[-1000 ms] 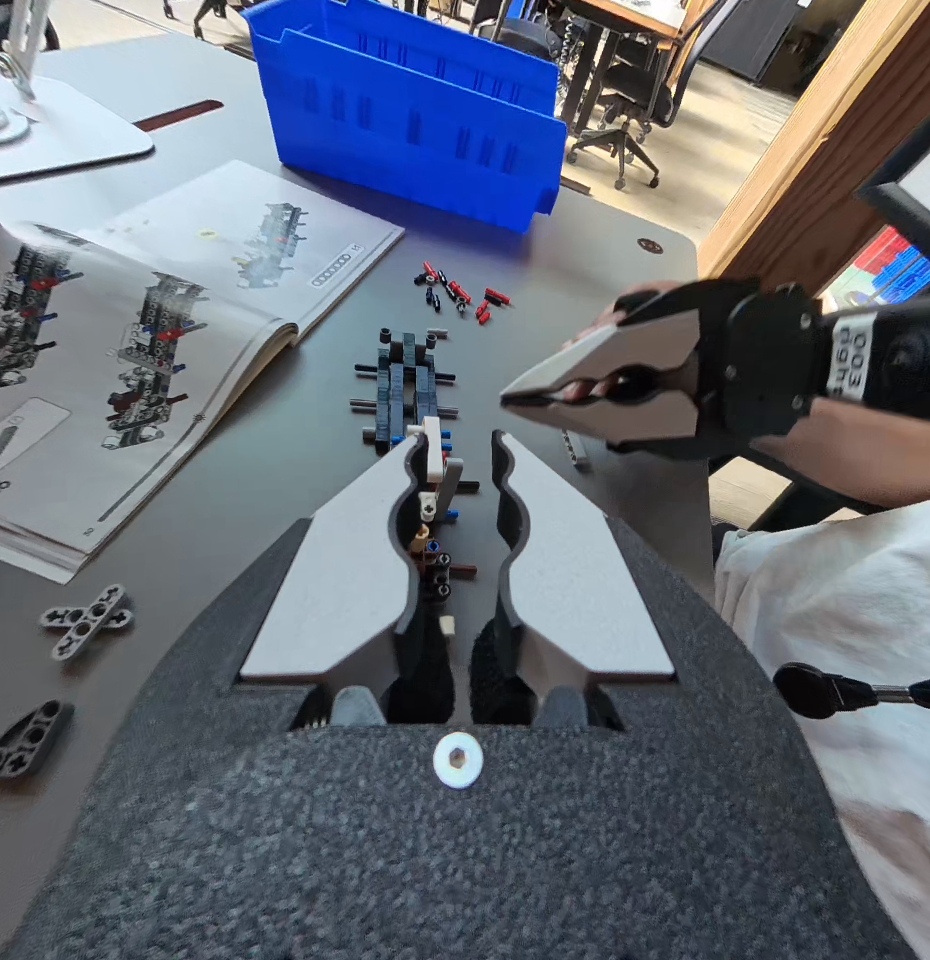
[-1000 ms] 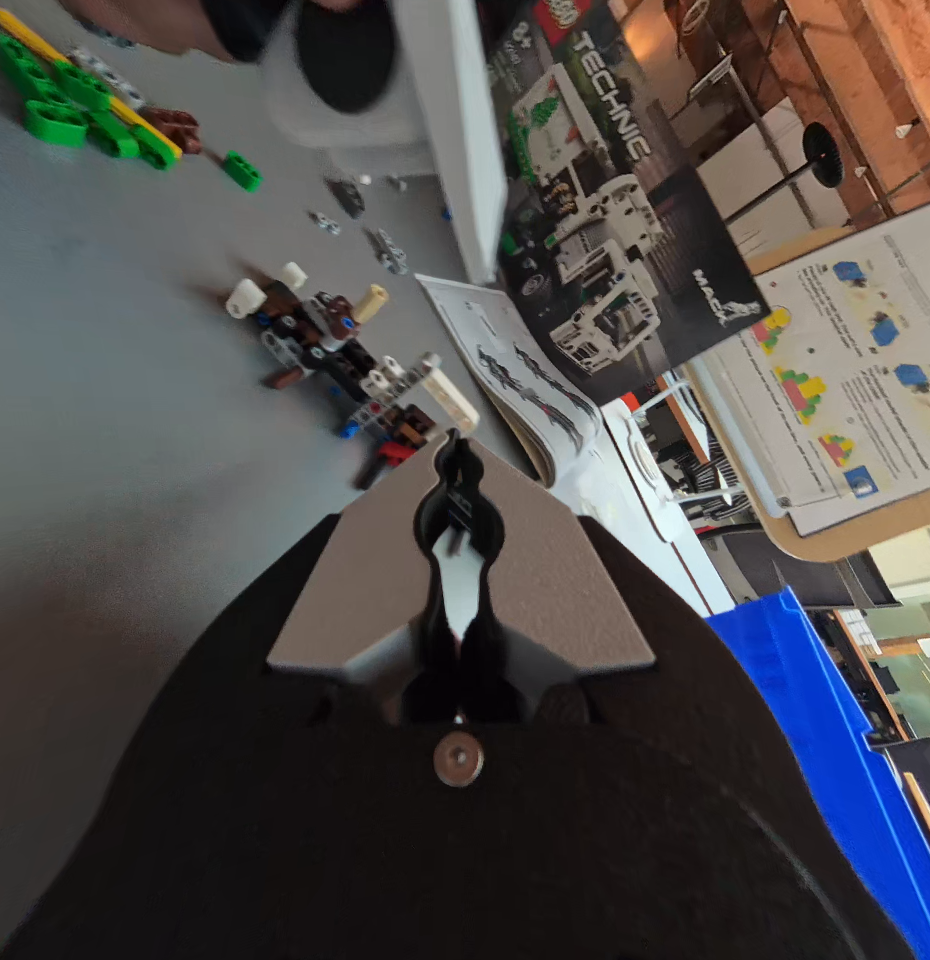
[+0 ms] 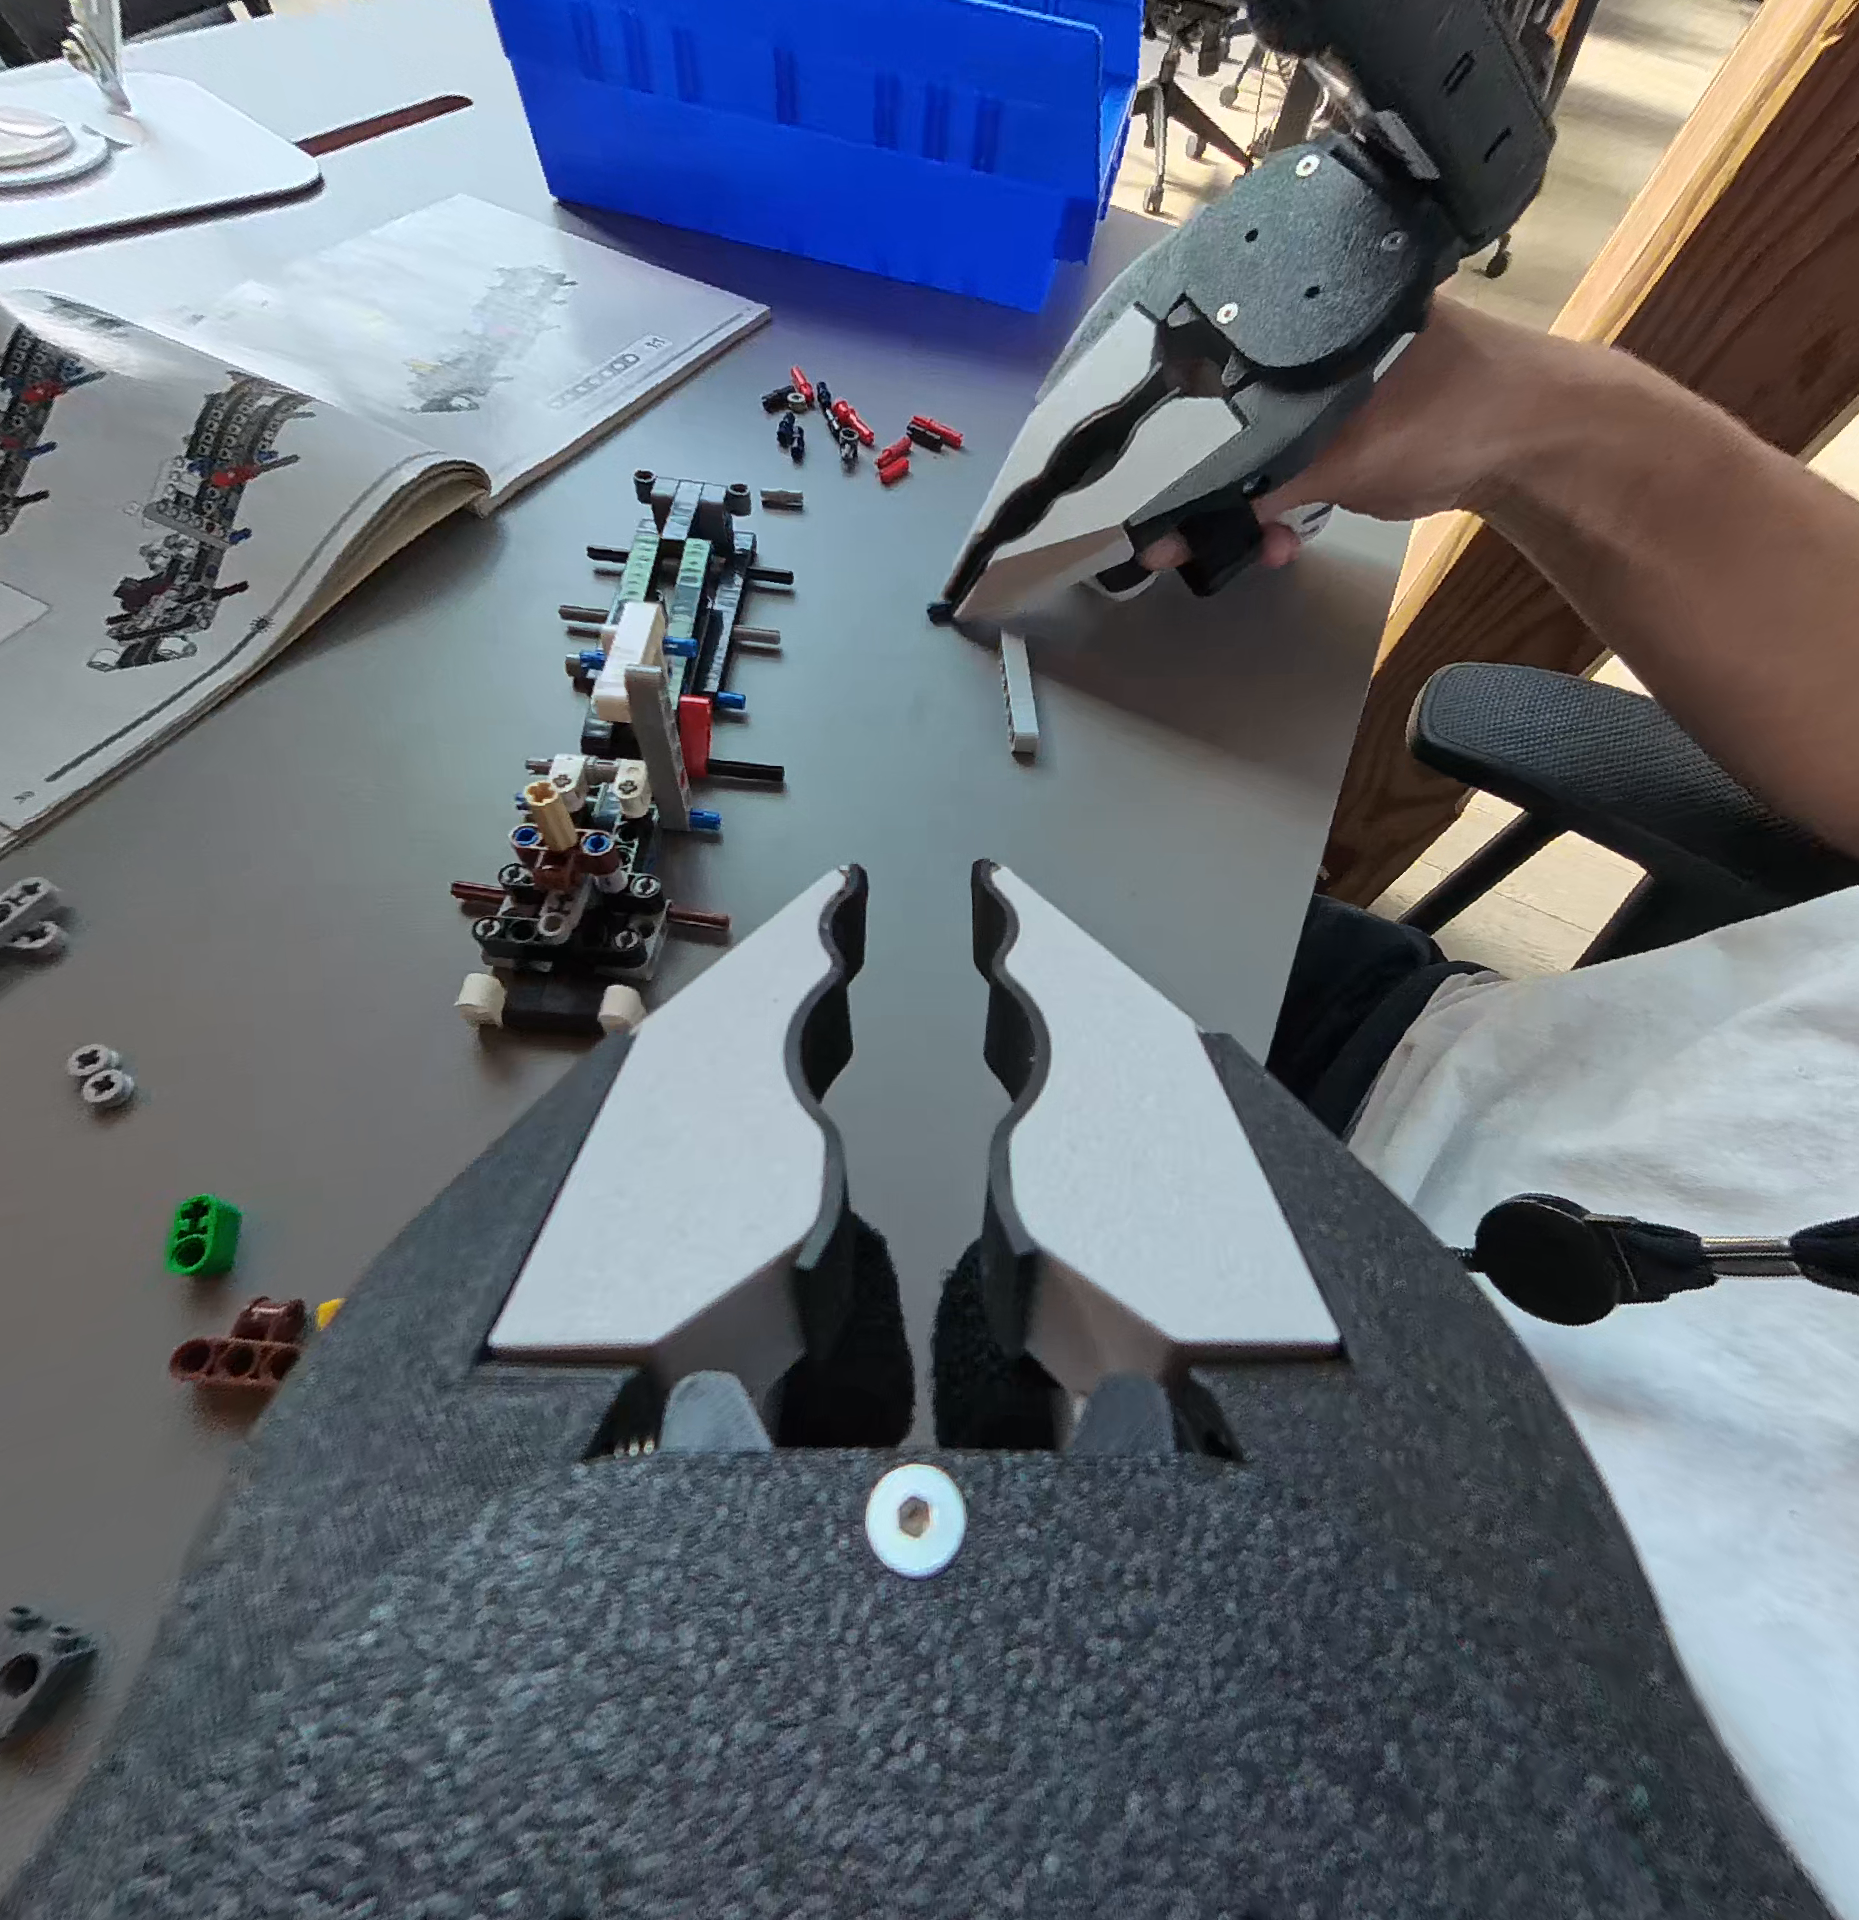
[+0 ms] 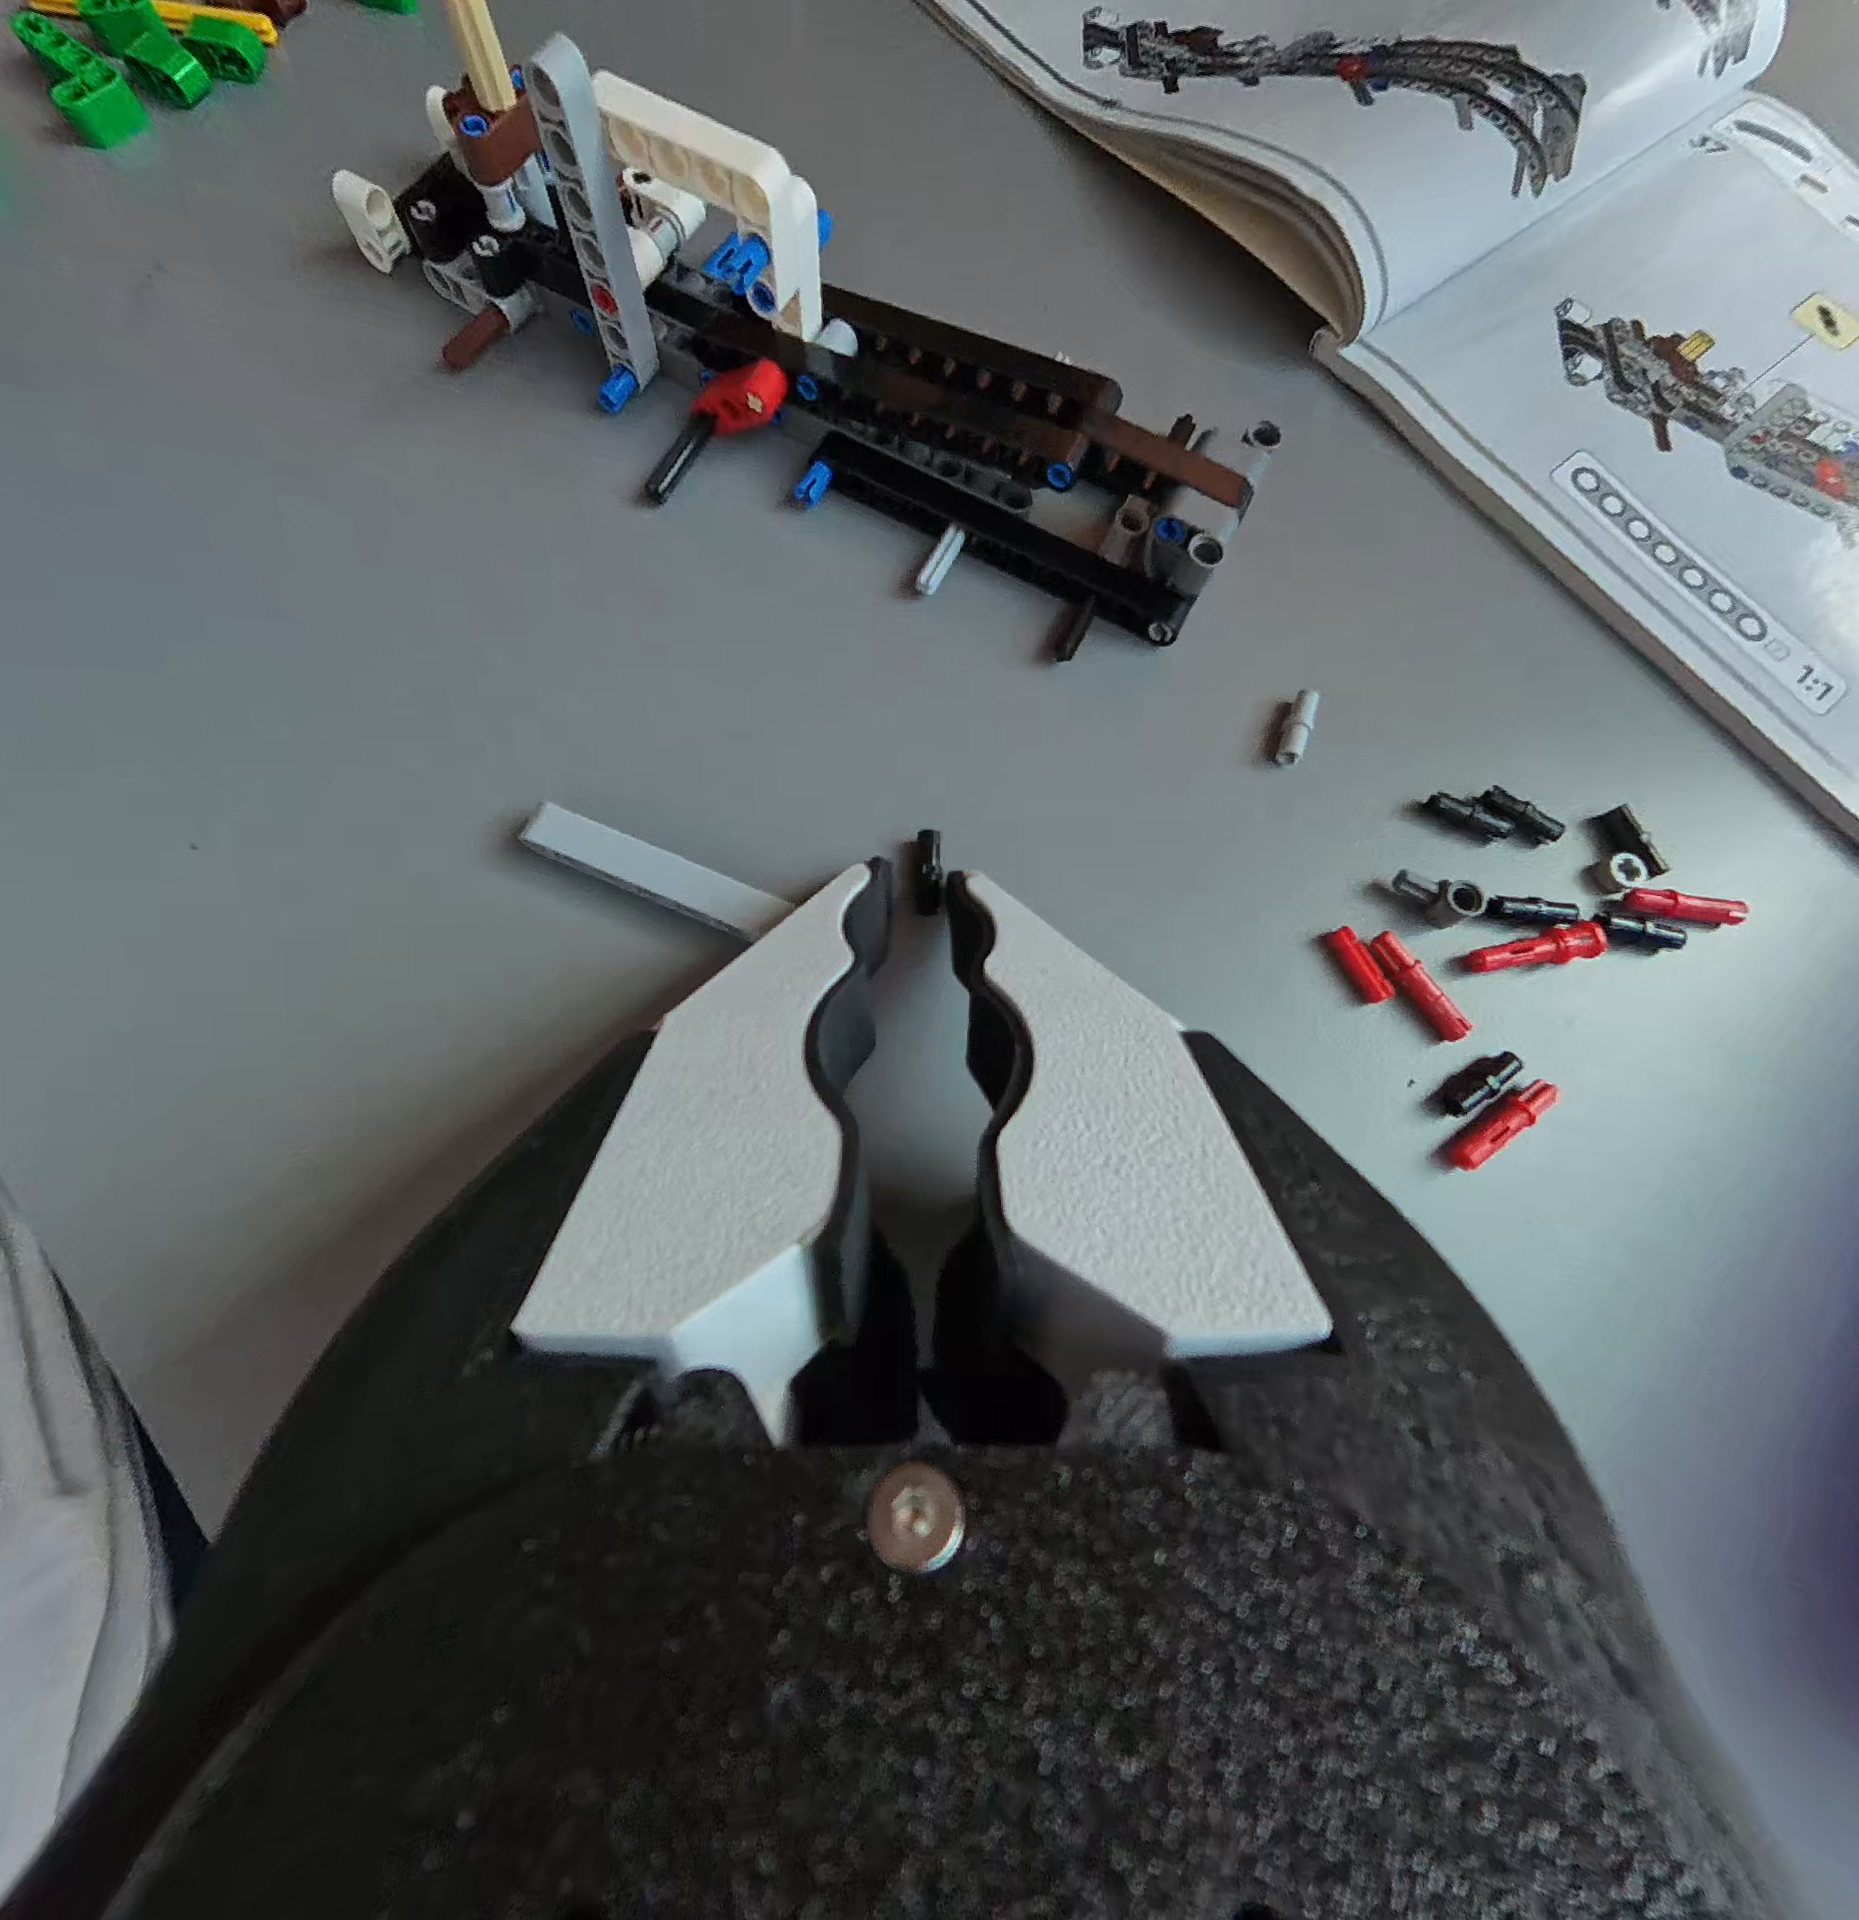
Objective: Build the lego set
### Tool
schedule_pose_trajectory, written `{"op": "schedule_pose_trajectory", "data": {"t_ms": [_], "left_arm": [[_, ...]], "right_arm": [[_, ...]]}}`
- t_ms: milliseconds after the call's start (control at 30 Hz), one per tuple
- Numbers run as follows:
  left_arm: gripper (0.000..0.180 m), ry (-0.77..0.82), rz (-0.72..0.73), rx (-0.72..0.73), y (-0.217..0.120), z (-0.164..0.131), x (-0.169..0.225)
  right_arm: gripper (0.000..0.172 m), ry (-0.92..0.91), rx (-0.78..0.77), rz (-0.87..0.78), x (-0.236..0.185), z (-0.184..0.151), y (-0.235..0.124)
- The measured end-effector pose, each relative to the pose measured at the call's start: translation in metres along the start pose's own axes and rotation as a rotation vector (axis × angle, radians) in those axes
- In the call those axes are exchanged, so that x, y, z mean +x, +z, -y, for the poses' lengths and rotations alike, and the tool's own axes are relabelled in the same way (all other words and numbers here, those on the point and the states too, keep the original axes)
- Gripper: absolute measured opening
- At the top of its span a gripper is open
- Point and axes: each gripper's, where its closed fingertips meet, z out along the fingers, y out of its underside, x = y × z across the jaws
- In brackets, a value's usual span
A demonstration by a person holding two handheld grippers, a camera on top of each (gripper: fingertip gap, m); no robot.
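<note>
My left gripper (image 3: 920, 878) is open and empty, hovering over bare dark table just right of a long brick-built chassis model (image 3: 644, 727). My right gripper (image 4: 917, 878) is tipped down onto the table, also visible in the left wrist view (image 3: 951, 613). Its jaws stand slightly apart around a small black pin (image 4: 927, 873). The pin lies by the right pad, and a gap shows at the left pad. A light grey beam (image 4: 634, 868) lies just left of these fingertips; it also shows in the left wrist view (image 3: 1018, 691). The model (image 4: 904, 405) lies beyond.
A pile of red and black pins (image 4: 1527, 935) lies to the right, with a grey pin (image 4: 1296, 725) nearby. An open instruction booklet (image 3: 281, 416) and a blue bin (image 3: 800, 135) sit at the back. Loose green (image 3: 204, 1233) and brown (image 3: 239, 1351) parts lie left. A chair armrest (image 3: 1631, 758) is beyond the table edge. My right fingertips sit around 20 cm from my left ones. The left gripper is farther from the grey pin (image 4: 1296, 725), some 25 cm, than the right, some 8 cm. It turns up in the left wrist view (image 3: 784, 497) as well.
My left gripper has pulled back and right from over the model. My right gripper, shut in the air before, has come down to the table with jaws parted around the black pin.
</note>
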Motion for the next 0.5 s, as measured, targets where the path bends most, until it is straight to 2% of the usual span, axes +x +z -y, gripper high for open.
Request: {"op": "schedule_pose_trajectory", "data": {"t_ms": [33, 133, 233, 400, 500], "left_arm": [[0.019, -0.008, 0.006, 0.001, 0.0, -0.001, -0.003], [0.018, -0.02, 0.053, -0.012, -0.003, -0.003, -0.022], [0.021, 0.035, 0.083, -0.048, -0.005, 0.002, -0.052], [0.03, 0.201, -0.124, -0.174, 0.006, 0.014, -0.078], [0.03, 0.244, -0.338, -0.241, 0.021, 0.017, -0.078]], "right_arm": [[0.004, 0.006, -0.001, 0.001, -0.001, 0.0, 0.0], [0.003, -0.023, -0.015, -0.044, 0.0, 0.0, 0.001], [0.003, -0.027, 0.003, -0.12, -0.003, 0.011, 0.001], [0.002, 0.098, 0.106, -0.064, -0.064, 0.068, 0.002], [0.002, 0.142, 0.097, -0.098, -0.075, 0.081, 0.022]]}}
